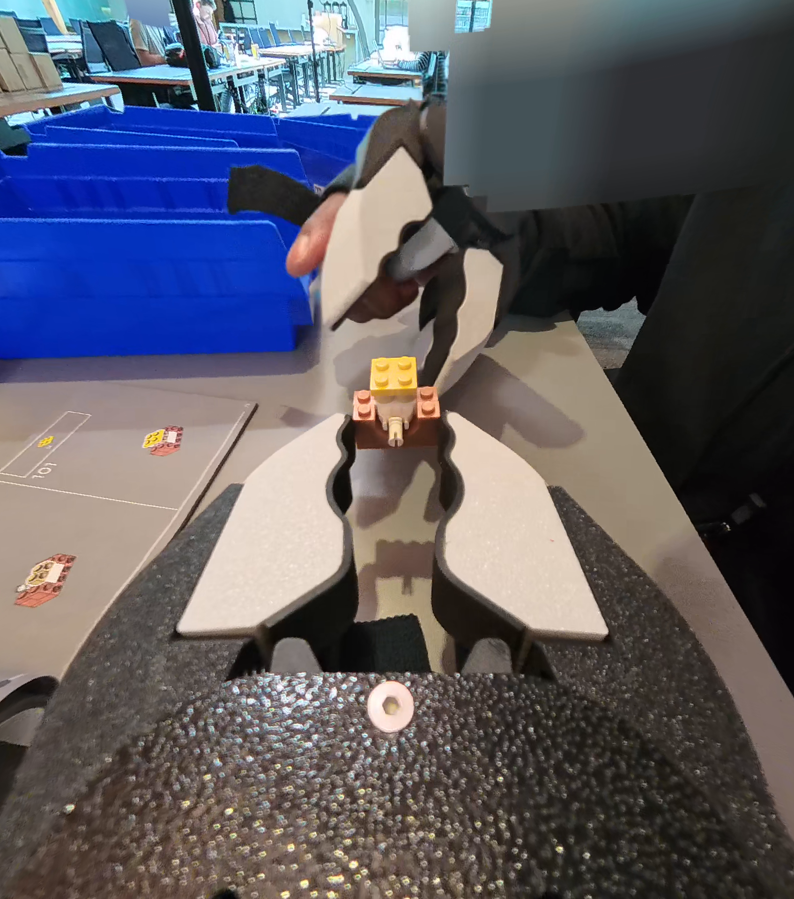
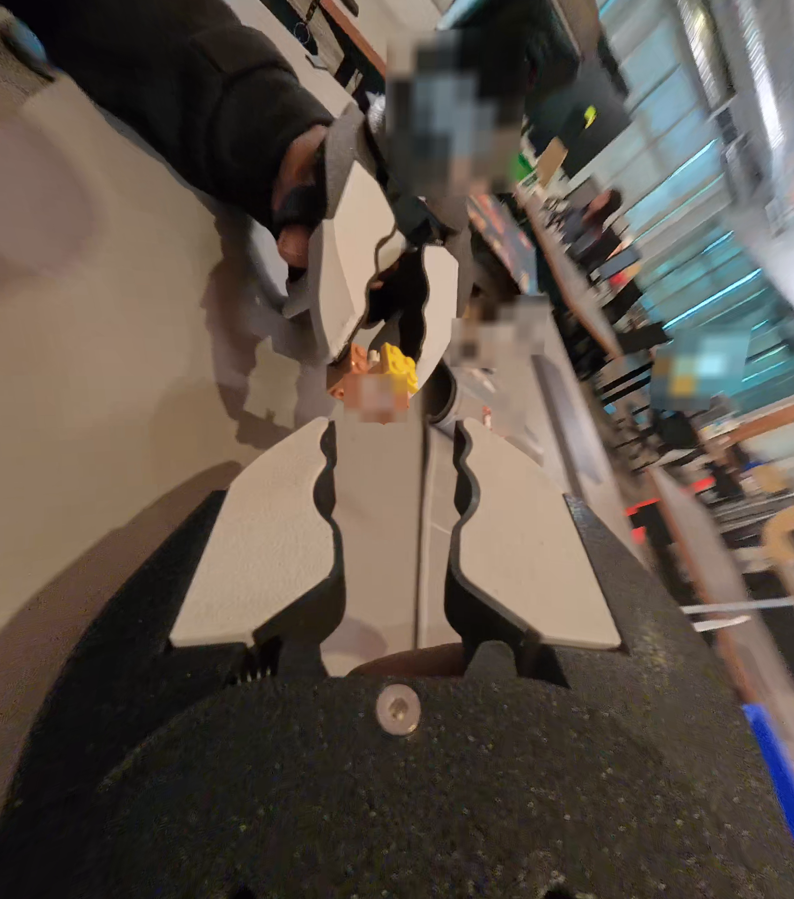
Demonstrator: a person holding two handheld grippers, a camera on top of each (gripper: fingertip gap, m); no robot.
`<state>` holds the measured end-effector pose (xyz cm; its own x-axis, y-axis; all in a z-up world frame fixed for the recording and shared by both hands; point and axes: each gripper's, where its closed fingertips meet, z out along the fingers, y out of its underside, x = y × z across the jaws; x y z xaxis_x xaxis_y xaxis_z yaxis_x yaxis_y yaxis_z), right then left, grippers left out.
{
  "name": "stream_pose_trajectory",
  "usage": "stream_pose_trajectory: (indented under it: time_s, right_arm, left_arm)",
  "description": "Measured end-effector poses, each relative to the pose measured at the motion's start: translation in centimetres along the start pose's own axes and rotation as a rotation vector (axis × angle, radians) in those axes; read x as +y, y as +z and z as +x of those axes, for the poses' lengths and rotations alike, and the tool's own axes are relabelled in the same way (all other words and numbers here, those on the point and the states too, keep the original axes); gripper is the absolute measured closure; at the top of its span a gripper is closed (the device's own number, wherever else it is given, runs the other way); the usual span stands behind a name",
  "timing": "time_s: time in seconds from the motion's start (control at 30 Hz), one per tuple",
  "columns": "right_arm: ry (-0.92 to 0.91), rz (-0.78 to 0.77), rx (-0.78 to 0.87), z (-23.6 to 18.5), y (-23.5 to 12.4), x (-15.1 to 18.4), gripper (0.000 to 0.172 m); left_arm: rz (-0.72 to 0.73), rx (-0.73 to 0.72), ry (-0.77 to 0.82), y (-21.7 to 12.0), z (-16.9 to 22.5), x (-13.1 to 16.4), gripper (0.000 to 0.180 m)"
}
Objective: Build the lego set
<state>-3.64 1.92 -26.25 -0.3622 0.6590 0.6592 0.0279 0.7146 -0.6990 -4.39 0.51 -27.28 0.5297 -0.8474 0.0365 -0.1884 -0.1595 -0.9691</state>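
over table (image 1: 555, 389), left gripper (image 1: 397, 428) clamps brick stack (image 1: 397, 413).

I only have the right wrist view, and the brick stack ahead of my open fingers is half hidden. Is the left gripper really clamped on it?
Observer: Yes. In the left wrist view the left gripper has its fingertips pressed on the two ends of the brown brick.
Operator: What sits on that brown brick?
Observer: A white piece in the middle, with a yellow four-stud plate on top of it.
Operator: Anything sticking out of the stack?
Observer: A cream pin points from the white piece back toward the left gripper's camera.
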Motion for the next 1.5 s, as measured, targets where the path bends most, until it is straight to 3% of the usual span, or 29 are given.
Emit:
stream_pose_trajectory:
  time_s: [0.23, 0.43, 0.77, 1.5]
  right_arm:
    - [-0.35, 0.019, 0.126, -0.4, 0.4, -0.8, 0.117]
    - [-0.463, 0.048, 0.168, -0.9, 1.1, -1.4, 0.119]
    - [-0.503, 0.055, 0.176, -1.4, 1.8, -1.9, 0.138]
    - [-0.409, 0.037, 0.105, -1.8, 2.2, -1.2, 0.139]
  left_arm:
    - [-0.024, 0.017, -0.024, -0.2, -0.1, 0.1, 0.149]
    - [-0.019, 0.047, -0.035, -0.1, 0.4, 0.0, 0.149]
    - [-0.005, 0.1, -0.08, 0.3, 1.1, -0.1, 0.149]
    - [-0.035, 0.141, -0.202, 0.6, 1.1, 0.6, 0.149]
